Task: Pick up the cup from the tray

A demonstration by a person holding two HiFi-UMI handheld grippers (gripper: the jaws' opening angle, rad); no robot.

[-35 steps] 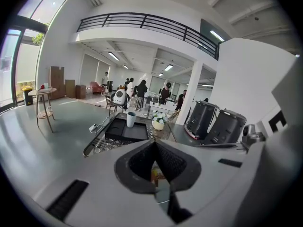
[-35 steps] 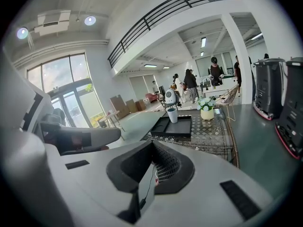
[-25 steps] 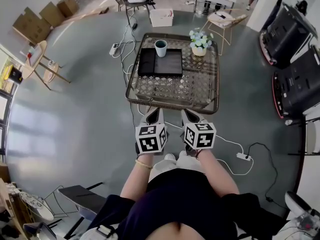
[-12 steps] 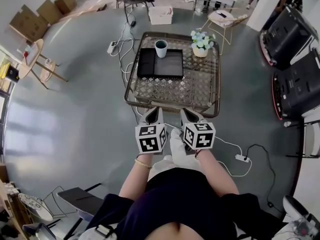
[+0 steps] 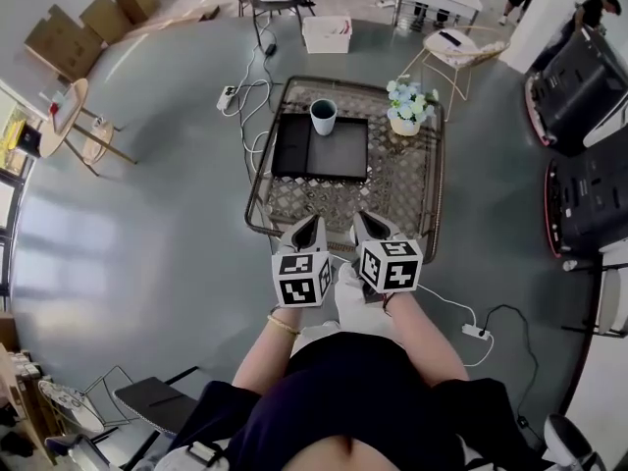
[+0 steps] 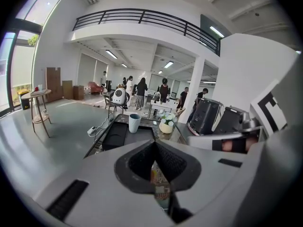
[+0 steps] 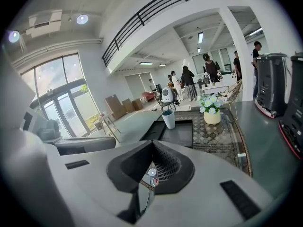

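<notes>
Head view: cylindrical cup [image 5: 323, 117], rectangular tray [image 5: 340, 153]

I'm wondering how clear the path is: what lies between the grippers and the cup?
Head view: only bare patterned tabletop and the near half of the black tray lie between left gripper, right gripper and cup.

A: Where are your grippers?
B: Your left gripper [image 5: 310, 226] and right gripper [image 5: 365, 222] are side by side, low in front of you, both pointing forward.
A: Jaws?
B: Both pairs are closed tip to tip with nothing between them. Your left forearm [image 5: 263, 346] and right forearm [image 5: 429, 337] are bare and angled inward.
</notes>
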